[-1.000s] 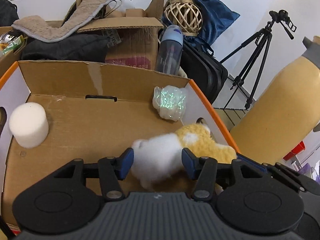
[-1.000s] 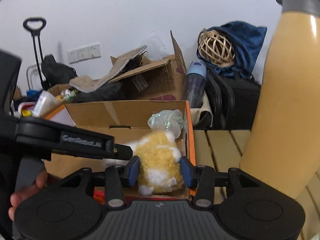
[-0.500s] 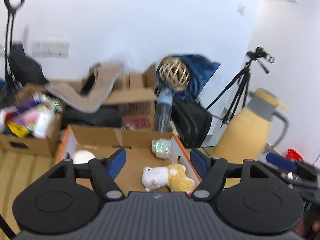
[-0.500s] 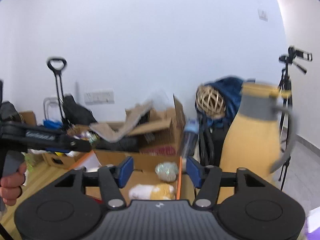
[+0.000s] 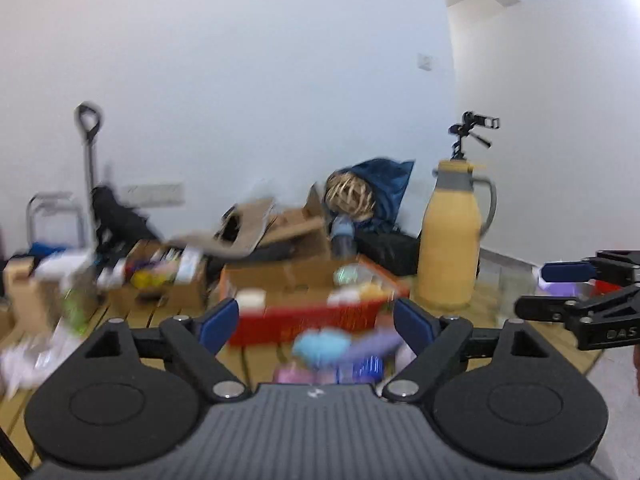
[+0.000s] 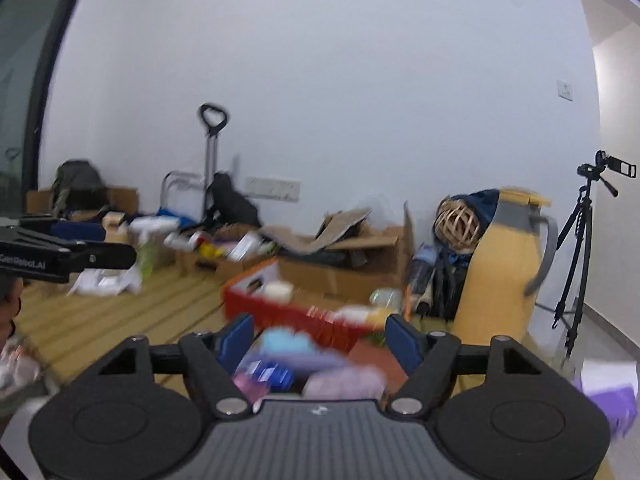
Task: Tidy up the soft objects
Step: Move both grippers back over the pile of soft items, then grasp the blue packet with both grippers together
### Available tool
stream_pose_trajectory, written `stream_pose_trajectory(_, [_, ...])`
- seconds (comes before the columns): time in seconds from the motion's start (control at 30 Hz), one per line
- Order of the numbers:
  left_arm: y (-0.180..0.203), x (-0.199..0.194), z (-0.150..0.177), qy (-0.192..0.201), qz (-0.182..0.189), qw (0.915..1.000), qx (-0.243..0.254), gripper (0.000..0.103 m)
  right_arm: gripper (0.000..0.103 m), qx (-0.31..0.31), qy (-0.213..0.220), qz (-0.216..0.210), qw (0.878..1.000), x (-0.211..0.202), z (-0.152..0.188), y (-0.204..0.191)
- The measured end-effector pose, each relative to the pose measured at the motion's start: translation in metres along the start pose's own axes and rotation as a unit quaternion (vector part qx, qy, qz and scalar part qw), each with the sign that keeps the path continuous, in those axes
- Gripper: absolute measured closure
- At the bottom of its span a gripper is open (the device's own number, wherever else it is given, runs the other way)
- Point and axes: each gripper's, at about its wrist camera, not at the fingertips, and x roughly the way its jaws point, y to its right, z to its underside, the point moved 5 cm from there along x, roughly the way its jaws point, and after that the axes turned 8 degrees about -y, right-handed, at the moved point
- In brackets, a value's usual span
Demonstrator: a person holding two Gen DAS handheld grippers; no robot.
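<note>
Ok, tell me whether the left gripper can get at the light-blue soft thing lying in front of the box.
Probably yes. The left gripper stands open and empty, the blurred light-blue thing lies just beyond its fingertips, nearer than the red-fronted box, and nothing stands between them.

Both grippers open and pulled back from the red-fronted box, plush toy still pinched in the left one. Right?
Not quite. The left gripper holds nothing: the left wrist view shows its jaws wide apart, having just been opening, with the yellow-and-white plush toy lying in the box. The right gripper is likewise open and empty.
</note>
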Motion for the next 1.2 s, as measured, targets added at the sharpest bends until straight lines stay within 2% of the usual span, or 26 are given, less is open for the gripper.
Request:
stream_pose_trajectory(0.13, [-0.006, -0.036, 0.064, -0.018, -0.023, 0.9986, -0.043, 0.012, 0.026, 0.041, -0.025, -0.047, 0.998, -0.028, 0.050, -0.028])
stream_pose_trajectory(0.23, [-0.008, -0.042, 0.093, -0.056, -0.027, 0.9968, -0.049, 0.012, 0.026, 0.049, -0.059, -0.103, 0.992, -0.034, 0.080, -0.052])
stream_pose_trajectory(0.37, [-0.006, -0.040, 0.088, -0.050, -0.043, 0.9974, -0.030, 0.012, 0.026, 0.016, -0.059, -0.101, 0.993, -0.037, 0.082, -0.072])
stream_pose_trajectory(0.53, [-0.001, -0.027, 0.085, -0.050, -0.022, 0.9978, -0.038, 0.013, 0.028, 0.028, -0.052, -0.088, 0.994, -0.029, 0.084, -0.068])
stream_pose_trajectory(0.63, [0.004, -0.007, 0.089, -0.064, -0.012, 0.9973, -0.034, 0.017, 0.029, 0.047, -0.060, -0.082, 0.994, -0.014, 0.091, -0.055])
stream_pose_trajectory(0.73, [0.003, 0.018, 0.083, -0.072, -0.018, 0.9966, -0.035, 0.025, 0.036, 0.062, -0.076, -0.076, 0.992, 0.011, 0.096, -0.045])
stream_pose_trajectory(0.8, [-0.003, 0.036, 0.073, -0.069, -0.026, 0.9964, -0.042, 0.034, 0.040, 0.071, -0.082, -0.074, 0.991, 0.026, 0.095, -0.037])
stream_pose_trajectory(0.83, [-0.008, 0.047, 0.065, -0.068, -0.024, 0.9963, -0.047, 0.036, 0.043, 0.075, -0.084, -0.075, 0.991, 0.034, 0.094, -0.035])
stream_pose_trajectory(0.9, [-0.016, 0.071, 0.048, -0.072, -0.016, 0.9956, -0.056, 0.046, 0.045, 0.089, -0.088, -0.080, 0.989, 0.053, 0.088, -0.028])
stream_pose_trajectory(0.97, [-0.020, 0.098, 0.032, -0.087, 0.004, 0.9941, -0.065, 0.058, 0.047, 0.104, -0.091, -0.093, 0.986, 0.077, 0.078, -0.021])
stream_pose_trajectory(1.0, [-0.020, 0.111, 0.028, -0.099, 0.022, 0.9924, -0.071, 0.060, 0.048, 0.110, -0.091, -0.101, 0.985, 0.087, 0.074, -0.018])
stream_pose_trajectory(1.03, [-0.017, 0.127, 0.024, -0.115, 0.053, 0.9888, -0.079, 0.061, 0.049, 0.120, -0.093, -0.111, 0.982, 0.102, 0.069, -0.015])
stream_pose_trajectory(1.1, [-0.007, 0.157, 0.022, -0.144, 0.105, 0.9809, -0.078, 0.072, 0.054, 0.140, -0.094, -0.135, 0.976, 0.132, 0.061, -0.008])
stream_pose_trajectory(1.2, [-0.001, 0.192, 0.028, -0.172, 0.097, 0.9779, -0.068, 0.072, 0.056, 0.168, -0.104, -0.128, 0.972, 0.176, 0.049, 0.008])
